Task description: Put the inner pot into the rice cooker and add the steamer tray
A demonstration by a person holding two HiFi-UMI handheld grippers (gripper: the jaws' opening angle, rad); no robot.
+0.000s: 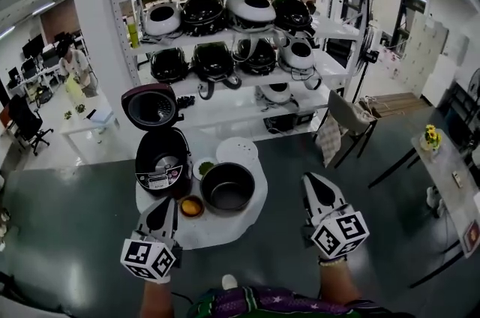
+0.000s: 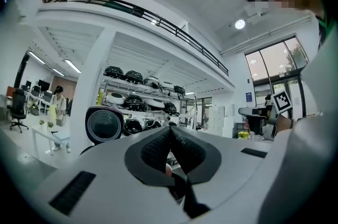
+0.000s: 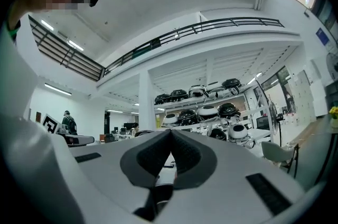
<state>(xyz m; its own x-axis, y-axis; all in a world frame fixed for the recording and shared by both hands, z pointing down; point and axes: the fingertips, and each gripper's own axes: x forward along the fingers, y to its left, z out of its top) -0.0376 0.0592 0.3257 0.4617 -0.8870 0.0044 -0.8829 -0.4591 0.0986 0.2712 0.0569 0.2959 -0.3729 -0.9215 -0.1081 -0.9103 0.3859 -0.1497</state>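
In the head view a round white table (image 1: 247,223) carries a dark rice cooker (image 1: 162,165) with its lid (image 1: 151,106) raised. To its right on the table stands the dark inner pot (image 1: 227,187). The white steamer tray (image 1: 237,151) lies just behind the pot. My left gripper (image 1: 166,204) is shut and empty at the table's near left edge, below the cooker. My right gripper (image 1: 314,181) is shut and empty, off the table to the right of the pot. The left gripper view looks over its shut gripper (image 2: 170,131) to the open lid (image 2: 104,124). The right gripper (image 3: 170,136) points toward the shelves.
A small bowl of green bits (image 1: 204,169) and an orange bowl (image 1: 192,206) sit on the table by the pot. Behind stand white shelves (image 1: 232,76) full of rice cookers and a white pillar (image 1: 96,24). A chair (image 1: 341,121) and a side table (image 1: 450,166) are at the right.
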